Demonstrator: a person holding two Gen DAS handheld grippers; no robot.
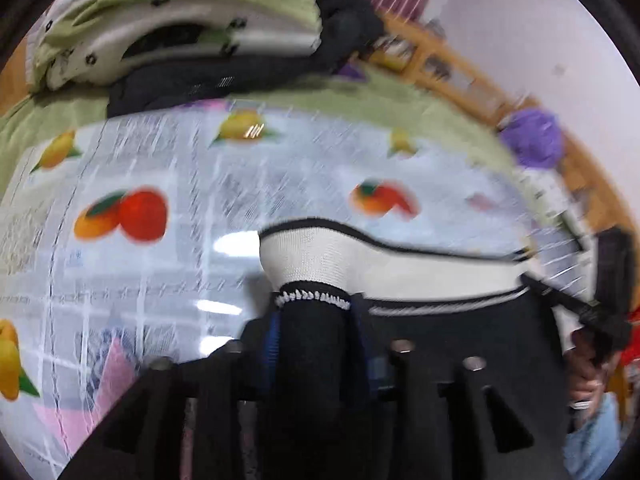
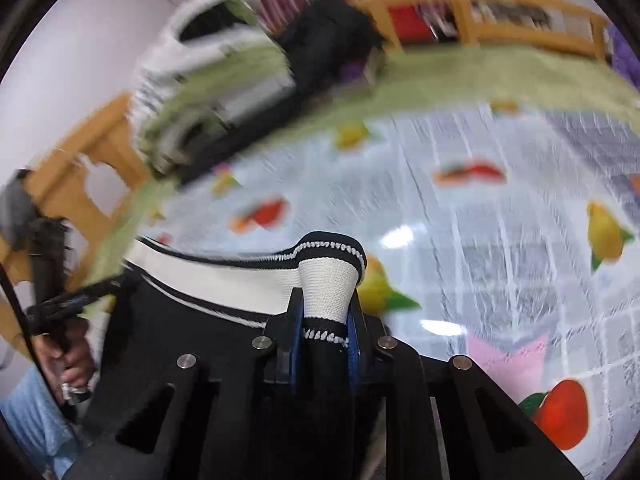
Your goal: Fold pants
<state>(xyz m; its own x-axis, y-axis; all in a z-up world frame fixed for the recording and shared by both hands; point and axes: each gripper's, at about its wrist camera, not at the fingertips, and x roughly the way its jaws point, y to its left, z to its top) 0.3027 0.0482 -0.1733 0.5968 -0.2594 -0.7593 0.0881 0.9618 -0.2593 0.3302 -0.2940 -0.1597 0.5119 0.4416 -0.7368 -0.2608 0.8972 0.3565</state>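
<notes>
My left tool (image 1: 316, 316) clamped on the waistband of the black pants (image 1: 460, 344), my right tool (image 2: 324, 320) gripped its other end, band stretched between them above the fruit-print surface (image 1: 160, 272), bedding stack (image 1: 180, 20) behind

Left gripper (image 1: 316, 344) is clamped on the white-and-black ribbed waistband of black knit pants (image 1: 460, 332), held above a glossy fruit-printed tablecloth (image 1: 180, 240). The waistband stretches rightward to the right gripper (image 1: 600, 312). Folded green-and-white bedding (image 1: 180, 28) lies beyond. View blurred.
</notes>
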